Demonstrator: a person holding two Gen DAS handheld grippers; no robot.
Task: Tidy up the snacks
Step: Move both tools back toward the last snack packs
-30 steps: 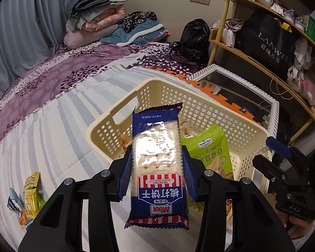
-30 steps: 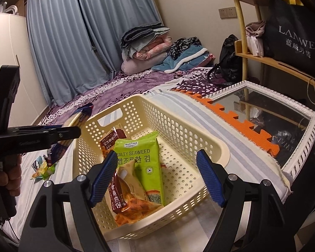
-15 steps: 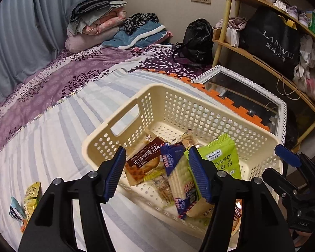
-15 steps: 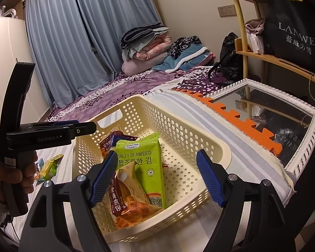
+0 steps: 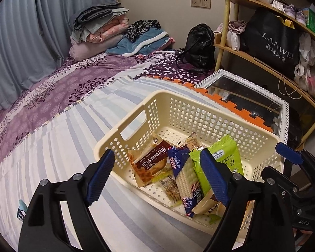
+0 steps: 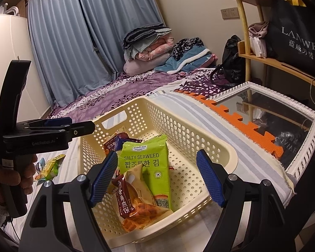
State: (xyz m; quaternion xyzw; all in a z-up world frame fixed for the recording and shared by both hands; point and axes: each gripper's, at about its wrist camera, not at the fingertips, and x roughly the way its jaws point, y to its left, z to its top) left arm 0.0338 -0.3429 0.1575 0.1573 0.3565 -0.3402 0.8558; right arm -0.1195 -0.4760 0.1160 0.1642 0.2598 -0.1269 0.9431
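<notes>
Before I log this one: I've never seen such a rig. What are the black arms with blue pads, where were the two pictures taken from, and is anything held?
They are hand-held grippers, one per hand, each with a camera looking along its fingers. One picture is from the left gripper, the other from the right gripper. Both are open and hold nothing. Below them a cream basket sits on a striped bedsheet. Inside lie a green seaweed pack, a blue cracker pack and brown snack bags. More snack packets lie on the sheet outside.

Blue cracker pack [image 5: 185, 180] partly hidden behind left hand-held gripper [image 5: 157, 176] finger; loose packet [image 5: 21, 210] cut off.
</notes>
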